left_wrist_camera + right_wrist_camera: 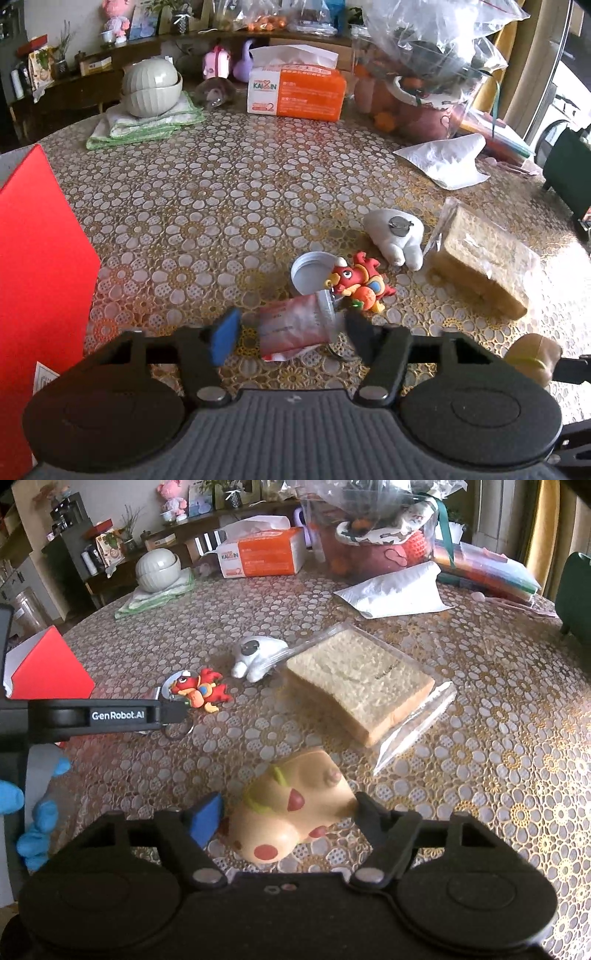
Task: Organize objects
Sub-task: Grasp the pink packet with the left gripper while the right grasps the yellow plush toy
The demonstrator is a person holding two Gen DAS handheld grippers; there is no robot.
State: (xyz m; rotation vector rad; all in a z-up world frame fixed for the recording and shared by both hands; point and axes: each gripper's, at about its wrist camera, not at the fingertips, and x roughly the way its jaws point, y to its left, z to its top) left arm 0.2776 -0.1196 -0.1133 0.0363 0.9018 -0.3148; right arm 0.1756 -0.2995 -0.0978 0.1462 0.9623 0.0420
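My left gripper (291,332) is open around a clear jar with a red label (295,325) that lies on its side on the table, pads apart from it. Its round metal lid (308,271) lies just beyond, next to a red dragon keychain (356,282). My right gripper (288,812) is open around a tan squishy toy with red spots (291,812); the right finger touches it, the blue left pad stands apart. The toy also shows at the left wrist view's right edge (532,358). A white plush (258,655) and bagged bread (358,683) lie further out.
A red box (37,280) stands at the left. At the back are stacked bowls on a folded cloth (151,88), an orange tissue box (295,92), a plastic-wrapped basket (428,74) and a white paper sheet (447,158). The left gripper's arm (92,716) crosses the right wrist view.
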